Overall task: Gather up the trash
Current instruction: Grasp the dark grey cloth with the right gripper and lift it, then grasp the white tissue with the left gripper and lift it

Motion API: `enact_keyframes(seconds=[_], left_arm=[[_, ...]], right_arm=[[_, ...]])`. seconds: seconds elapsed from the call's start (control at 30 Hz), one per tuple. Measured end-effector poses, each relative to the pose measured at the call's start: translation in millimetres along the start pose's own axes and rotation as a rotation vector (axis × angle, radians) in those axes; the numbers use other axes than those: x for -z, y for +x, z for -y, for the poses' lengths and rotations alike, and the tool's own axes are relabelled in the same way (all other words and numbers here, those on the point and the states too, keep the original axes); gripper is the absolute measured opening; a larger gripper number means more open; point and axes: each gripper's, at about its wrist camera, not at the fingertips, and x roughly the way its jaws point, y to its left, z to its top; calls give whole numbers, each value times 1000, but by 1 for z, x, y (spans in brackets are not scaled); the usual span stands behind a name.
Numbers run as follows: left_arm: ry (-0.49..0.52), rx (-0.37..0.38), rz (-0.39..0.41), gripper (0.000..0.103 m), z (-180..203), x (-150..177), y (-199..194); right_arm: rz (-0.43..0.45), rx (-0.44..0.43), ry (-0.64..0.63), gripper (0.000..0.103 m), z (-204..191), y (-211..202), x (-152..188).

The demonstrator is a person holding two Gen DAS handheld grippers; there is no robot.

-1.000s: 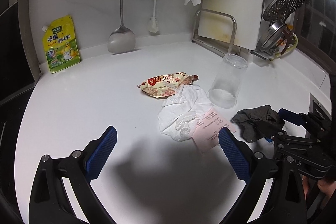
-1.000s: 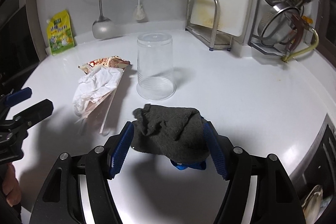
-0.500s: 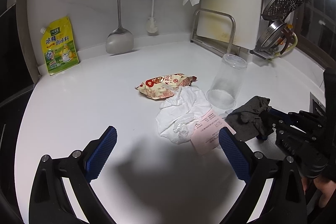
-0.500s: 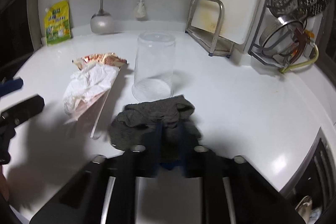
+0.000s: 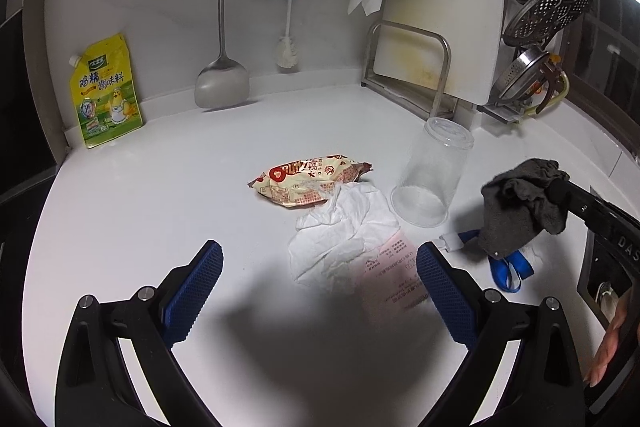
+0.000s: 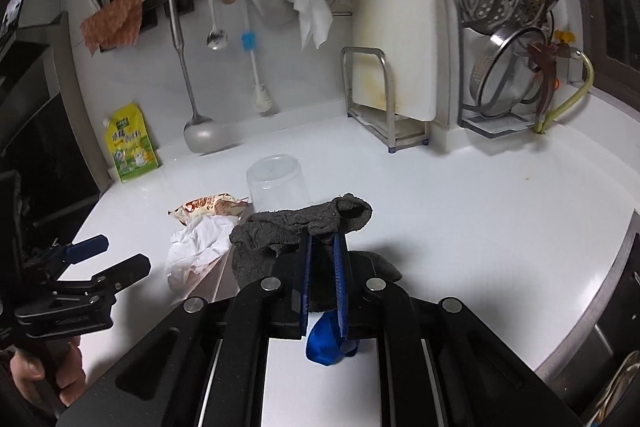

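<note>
The right claw [image 6: 322,259] is pinched shut on a dark grey rag [image 6: 304,223], which hangs limp from it just beside the clear cup [image 5: 430,179], clear of the desk [image 5: 160,195]. The rag looks soft and light, so a pinch on any bunched fold should hold it. A blue strap [image 5: 508,267] lies under the rag. The left claw [image 5: 320,291] stands wide and empty, near the cup. Beside the cup lie a crumpled tissue [image 5: 340,239], a receipt [image 5: 392,275] and a snack wrapper [image 5: 308,183], all thin and flimsy. The desk is white, glossy and likely slippery; a yellow pouch [image 5: 106,93] stands well apart from the cup, against the kitchen wall.
</note>
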Motion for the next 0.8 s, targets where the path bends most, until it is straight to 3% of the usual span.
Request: enact_keyframes(seconds=[0.5,0.7,0.77,0.8], left_arm=[[-32,-56,-104,93,-2,-18,58],[-14,-48,-154,49,2,-16,73],[-15,-29,-168,18,2,-15,75],[-13,-22,-167,13,2,-15,75]], right_arm=[[-2,-38,20,8,10,-2,7],[-15,-46,24,7,10,1,8],[-21,-46,23,7,10,2,8],[-23,-46,22,7,9,2,9]])
